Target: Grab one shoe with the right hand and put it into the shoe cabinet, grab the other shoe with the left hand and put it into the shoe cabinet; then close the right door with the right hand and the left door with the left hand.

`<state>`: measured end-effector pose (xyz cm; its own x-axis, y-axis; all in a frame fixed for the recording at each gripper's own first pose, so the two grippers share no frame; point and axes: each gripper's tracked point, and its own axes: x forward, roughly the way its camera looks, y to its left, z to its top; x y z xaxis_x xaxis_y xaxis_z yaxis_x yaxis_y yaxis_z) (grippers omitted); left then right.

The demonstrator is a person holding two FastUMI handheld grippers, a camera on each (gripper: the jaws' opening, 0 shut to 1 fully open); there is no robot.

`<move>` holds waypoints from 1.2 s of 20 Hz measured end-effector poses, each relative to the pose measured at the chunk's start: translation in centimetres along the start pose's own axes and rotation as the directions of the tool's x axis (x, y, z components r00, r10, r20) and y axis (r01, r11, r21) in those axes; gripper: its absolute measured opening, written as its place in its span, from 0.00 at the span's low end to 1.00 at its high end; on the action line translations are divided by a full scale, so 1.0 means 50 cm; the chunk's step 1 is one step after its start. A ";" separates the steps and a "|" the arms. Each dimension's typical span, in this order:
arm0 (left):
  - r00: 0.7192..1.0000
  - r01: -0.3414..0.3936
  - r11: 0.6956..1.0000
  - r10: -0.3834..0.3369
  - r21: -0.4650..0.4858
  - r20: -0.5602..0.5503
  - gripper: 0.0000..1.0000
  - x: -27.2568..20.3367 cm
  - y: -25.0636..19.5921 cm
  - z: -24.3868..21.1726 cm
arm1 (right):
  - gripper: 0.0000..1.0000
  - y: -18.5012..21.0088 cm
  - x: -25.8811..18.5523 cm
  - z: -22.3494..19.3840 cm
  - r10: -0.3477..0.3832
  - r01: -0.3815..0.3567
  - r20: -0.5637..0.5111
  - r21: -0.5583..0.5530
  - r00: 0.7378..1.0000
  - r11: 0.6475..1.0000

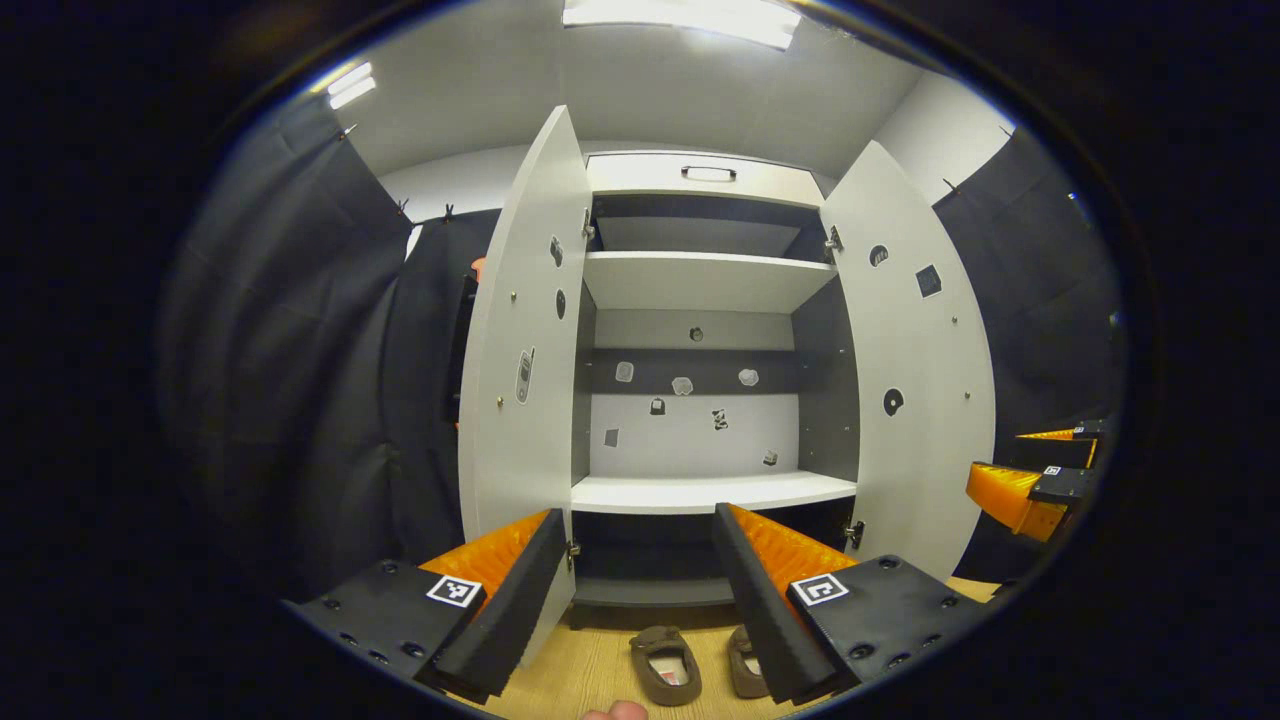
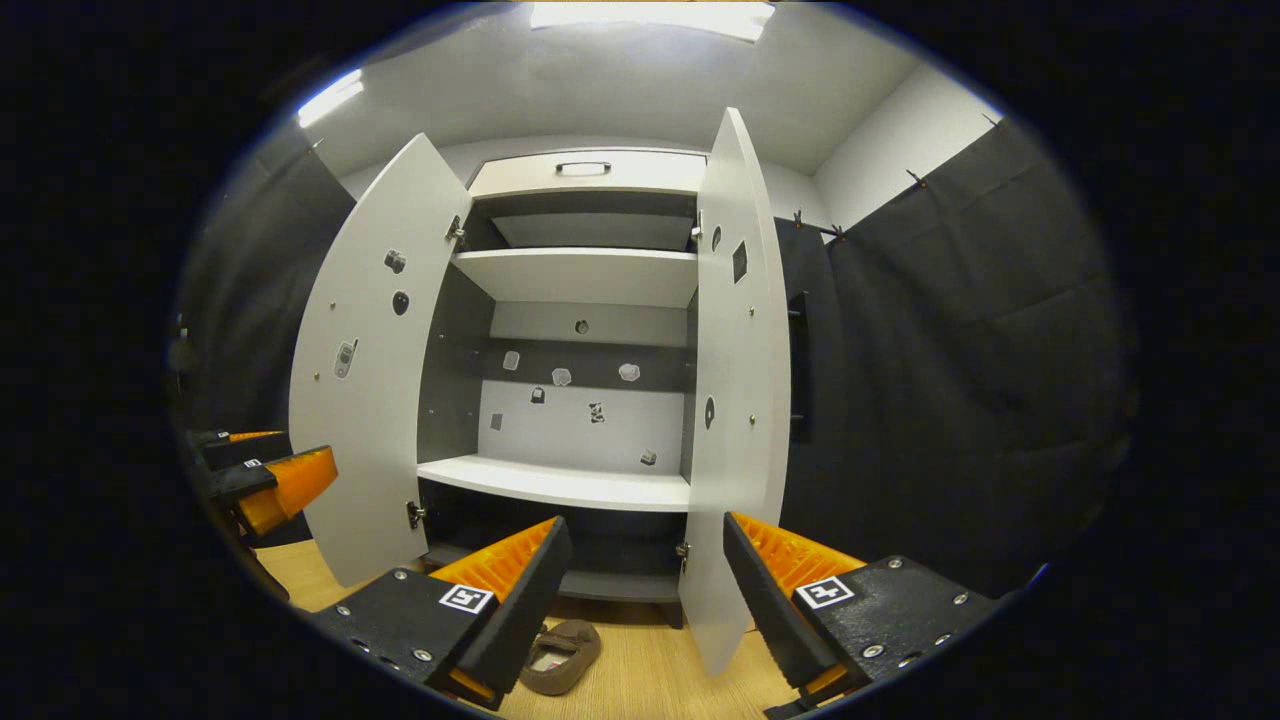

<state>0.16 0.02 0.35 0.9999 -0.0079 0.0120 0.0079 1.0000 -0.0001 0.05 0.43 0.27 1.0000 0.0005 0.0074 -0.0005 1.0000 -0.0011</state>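
While both doors of the shoe cabinet (image 1: 700, 330) are standing wide open, the left gripper (image 1: 640, 600) is held with its fingers spread apart and nothing between them. Two brown shoes (image 1: 665, 663) are seen on the wooden floor (image 1: 590, 670) at 6 o'clock in the left gripper view, side by side, just before the cabinet. The right gripper (image 2: 640, 600) is also released and empty; in its view one shoe (image 2: 560, 655) is seen at 6 o'clock on the floor, below the lowest shelf. At 3 o'clock in the left gripper view the right gripper is seen farther off. The white shelf (image 1: 700, 492) inside the cabinet is bare.
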 end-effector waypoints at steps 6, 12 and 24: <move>1.000 -0.005 1.000 0.005 0.007 -0.001 0.96 0.000 0.001 -0.001 | 0.94 -0.018 -0.001 0.012 -0.029 0.029 0.021 -0.005 0.999 1.000; 1.000 -0.011 1.000 0.011 -0.004 -0.012 0.96 0.000 0.007 -0.007 | 0.94 -0.007 0.003 0.016 0.003 -0.004 0.016 0.057 1.000 0.998; 0.999 -0.032 0.999 0.032 0.012 -0.003 0.96 0.010 0.024 -0.006 | 0.94 0.045 0.072 -0.007 0.034 -0.034 0.001 -0.040 0.999 0.999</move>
<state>0.68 1.23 0.08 0.9997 0.0242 0.0090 -0.0243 0.9996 0.0112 3.66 2.70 -0.08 0.9994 0.0347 0.0083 -0.0344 0.9985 -0.0416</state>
